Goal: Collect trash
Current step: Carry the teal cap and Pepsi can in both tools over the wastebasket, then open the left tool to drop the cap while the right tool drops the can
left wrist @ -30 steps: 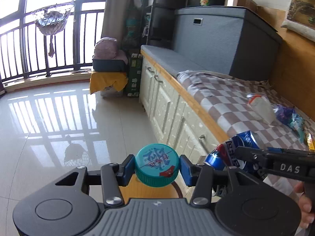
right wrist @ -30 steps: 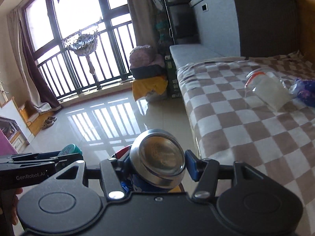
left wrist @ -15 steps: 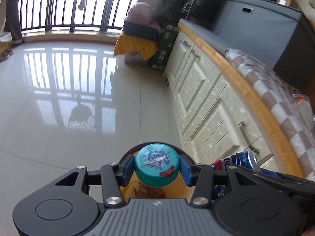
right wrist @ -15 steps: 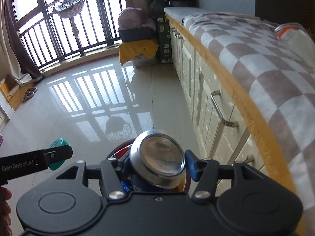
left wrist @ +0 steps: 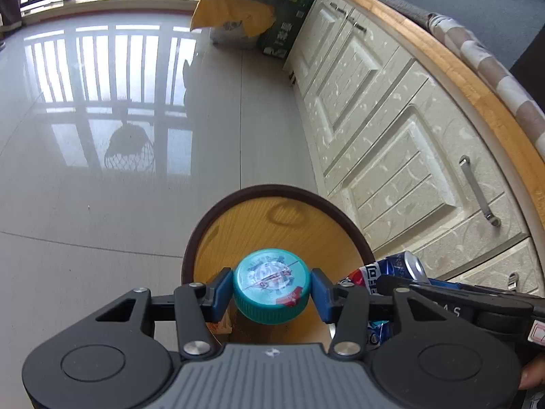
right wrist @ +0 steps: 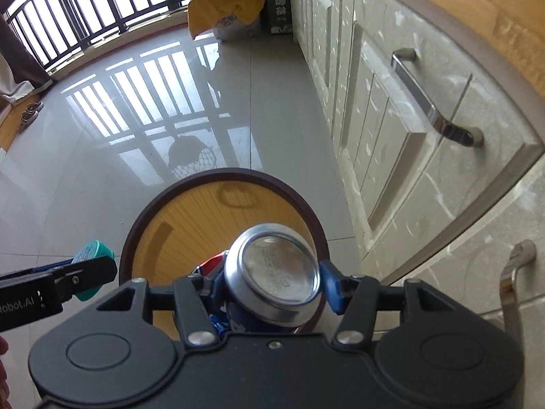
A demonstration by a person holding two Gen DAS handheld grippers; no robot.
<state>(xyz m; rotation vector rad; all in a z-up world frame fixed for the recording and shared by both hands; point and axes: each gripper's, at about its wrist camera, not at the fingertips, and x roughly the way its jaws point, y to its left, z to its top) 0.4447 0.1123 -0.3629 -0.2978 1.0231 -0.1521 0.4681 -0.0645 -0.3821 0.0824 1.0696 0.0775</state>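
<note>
The left tongs [left wrist: 271,293] are clamped on a bottle [left wrist: 271,286], which shows only its teal cap end-on; the body below is hidden behind the cap and the tool's own frame. The right tongs [right wrist: 272,288] are clamped on a can [right wrist: 272,279], seen by its silver base, the blue side mostly covered. Both hang over a round bin [left wrist: 272,225] with a dark rim and an orange inside; its near part, at 6 o'clock, is cut off by the tools, and its bottom cannot be made out. In the left view the can lies at 3 o'clock of the bottle; in the right view the cap peeks out at 9 o'clock. Cabinets [left wrist: 391,136] run from 1 to 4 o'clock.

A second ago both views looked across the room at the checkered bed and window; now they tip down at the floor [left wrist: 102,170], and the bin, then barely seen, fills the middle.
</note>
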